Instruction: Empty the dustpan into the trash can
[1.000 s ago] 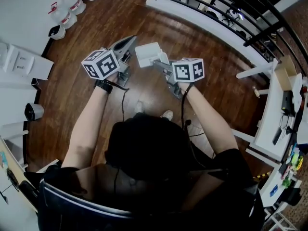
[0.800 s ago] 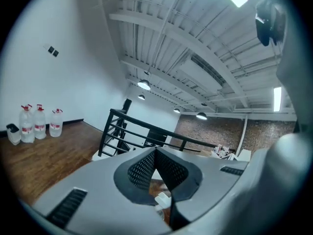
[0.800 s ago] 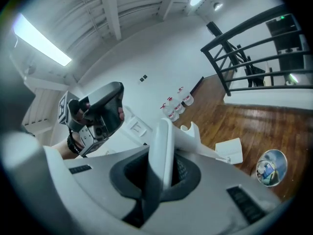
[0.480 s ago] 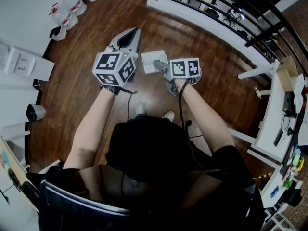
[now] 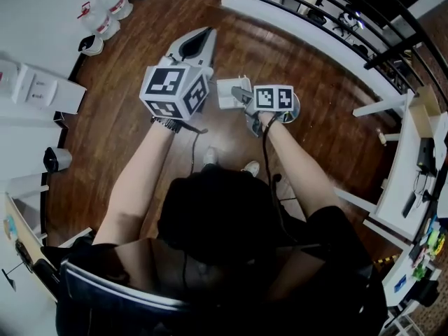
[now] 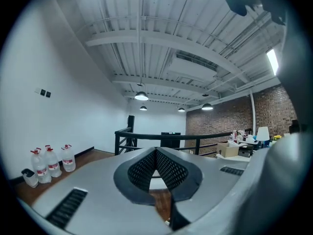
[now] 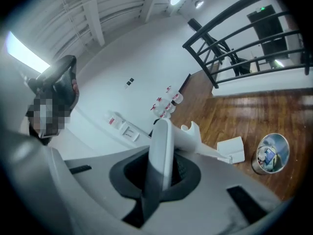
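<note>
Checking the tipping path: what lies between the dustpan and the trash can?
Nothing: the right gripper view shows only bare wood floor between the dustpan and the trash can.

A loft office is shown by a black metal railing at one o'clock and a long white desk at three.

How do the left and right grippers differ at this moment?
The left gripper is shut on nothing; the right gripper is shut on the dustpan handle. The left gripper points level at the railing; the right gripper tilts down toward the floor. Both have jaws closed.
</note>
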`<state>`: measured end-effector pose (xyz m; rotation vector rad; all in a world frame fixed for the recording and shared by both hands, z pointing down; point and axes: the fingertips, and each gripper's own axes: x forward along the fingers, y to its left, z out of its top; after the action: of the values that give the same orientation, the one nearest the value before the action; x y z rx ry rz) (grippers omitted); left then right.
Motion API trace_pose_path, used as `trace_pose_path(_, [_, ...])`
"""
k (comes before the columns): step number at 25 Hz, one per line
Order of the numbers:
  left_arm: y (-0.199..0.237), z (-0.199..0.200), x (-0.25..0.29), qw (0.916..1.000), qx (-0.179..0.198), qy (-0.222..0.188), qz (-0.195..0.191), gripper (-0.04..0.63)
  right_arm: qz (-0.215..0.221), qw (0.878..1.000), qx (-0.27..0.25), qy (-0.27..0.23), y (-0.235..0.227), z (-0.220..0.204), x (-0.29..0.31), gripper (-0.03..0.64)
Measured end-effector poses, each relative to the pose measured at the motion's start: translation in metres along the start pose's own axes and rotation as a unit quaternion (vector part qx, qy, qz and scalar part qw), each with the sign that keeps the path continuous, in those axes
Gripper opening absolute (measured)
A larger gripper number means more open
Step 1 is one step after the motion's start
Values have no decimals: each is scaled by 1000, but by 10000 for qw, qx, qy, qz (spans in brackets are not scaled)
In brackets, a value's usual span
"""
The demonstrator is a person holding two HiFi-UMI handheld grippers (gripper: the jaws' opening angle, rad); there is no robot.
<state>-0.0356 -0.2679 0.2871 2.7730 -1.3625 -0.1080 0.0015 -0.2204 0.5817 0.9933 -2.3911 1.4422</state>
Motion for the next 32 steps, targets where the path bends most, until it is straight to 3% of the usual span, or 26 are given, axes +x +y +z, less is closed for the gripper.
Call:
trace_pose_path(10, [-1,15,8,9996,270,32,126,5,-146,9997,160,-141,-26,-2,17,21])
trace_pose_path(32, [33,-10,8,9981,198,250,533,5,-360,9971,608,-296,-83,-16,42,21])
